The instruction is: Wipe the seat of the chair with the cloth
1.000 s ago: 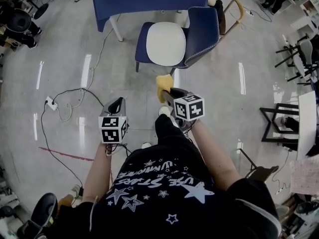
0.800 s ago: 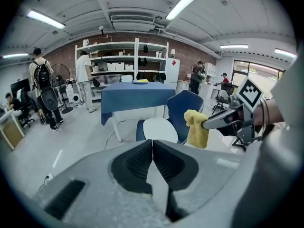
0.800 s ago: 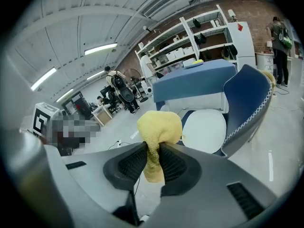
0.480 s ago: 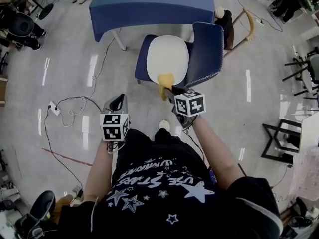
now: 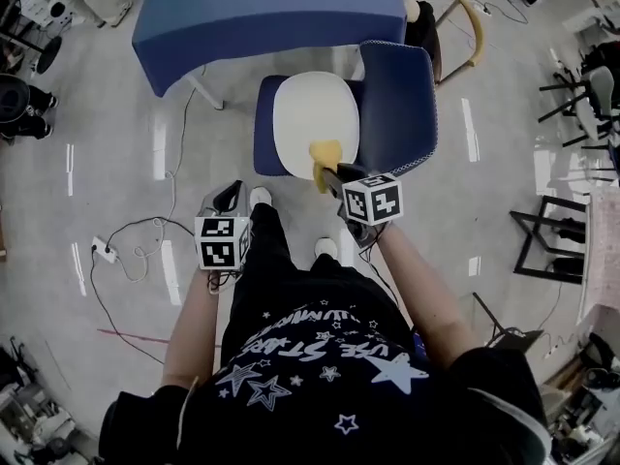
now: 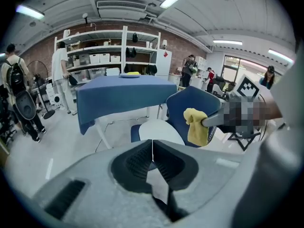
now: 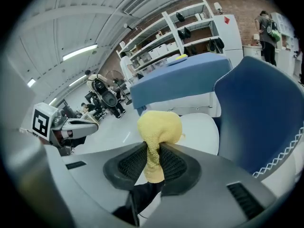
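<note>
The chair has a white seat (image 5: 312, 116) and a dark blue back (image 5: 397, 105); it stands in front of me by a blue table (image 5: 266, 8). My right gripper (image 5: 331, 175) is shut on a yellow cloth (image 5: 325, 159), which hangs over the seat's near edge. In the right gripper view the cloth (image 7: 158, 129) bunches above the jaws, with the seat (image 7: 202, 132) just behind. My left gripper (image 5: 231, 200) is shut and holds nothing, low and left of the chair. The left gripper view shows the cloth (image 6: 196, 126) beside the chair back (image 6: 190, 103).
A power strip and cable (image 5: 126, 250) lie on the floor at my left. A wooden chair (image 5: 463, 17) stands behind the blue one. Black stands (image 5: 552, 240) are at the right. People (image 6: 61, 75) stand by shelves (image 6: 109, 56) in the distance.
I have stepped closer to the chair. The right gripper with the cloth has come from short of the chair to over the seat's near edge. The left gripper stays shut.
</note>
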Demonstrator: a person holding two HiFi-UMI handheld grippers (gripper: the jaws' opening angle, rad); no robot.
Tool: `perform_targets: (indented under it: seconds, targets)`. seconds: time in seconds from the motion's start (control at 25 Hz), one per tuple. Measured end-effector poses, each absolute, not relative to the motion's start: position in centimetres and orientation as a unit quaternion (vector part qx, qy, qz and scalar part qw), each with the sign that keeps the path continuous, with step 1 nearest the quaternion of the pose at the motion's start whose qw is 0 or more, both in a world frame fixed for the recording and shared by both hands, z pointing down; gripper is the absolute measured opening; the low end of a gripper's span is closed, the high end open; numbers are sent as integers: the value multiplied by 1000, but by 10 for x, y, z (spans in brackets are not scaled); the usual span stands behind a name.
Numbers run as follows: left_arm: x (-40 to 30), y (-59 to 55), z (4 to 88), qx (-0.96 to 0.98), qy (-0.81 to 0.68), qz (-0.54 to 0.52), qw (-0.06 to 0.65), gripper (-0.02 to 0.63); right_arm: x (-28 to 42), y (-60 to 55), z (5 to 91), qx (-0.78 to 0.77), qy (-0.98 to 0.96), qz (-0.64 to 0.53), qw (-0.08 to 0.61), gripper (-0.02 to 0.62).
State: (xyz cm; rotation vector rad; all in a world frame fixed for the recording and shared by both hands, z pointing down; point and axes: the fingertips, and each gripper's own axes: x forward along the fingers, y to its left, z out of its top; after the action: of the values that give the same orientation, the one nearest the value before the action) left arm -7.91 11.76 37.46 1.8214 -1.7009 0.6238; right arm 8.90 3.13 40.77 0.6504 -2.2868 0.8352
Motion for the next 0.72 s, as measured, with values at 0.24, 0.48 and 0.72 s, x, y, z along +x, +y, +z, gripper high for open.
perform_targets:
  seconds: [0.24, 0.48, 0.72]
  targets:
    - [-148, 37, 388, 708, -600, 232, 292, 21, 44, -31, 426, 314, -826, 346, 314, 81]
    - [-214, -13, 420, 732, -563, 245, 297, 21, -23, -74, 458, 352, -801, 352, 334, 81]
    - [-230, -51, 453, 750, -531, 237, 316, 21, -59, -109, 486, 363, -787, 354, 352, 81]
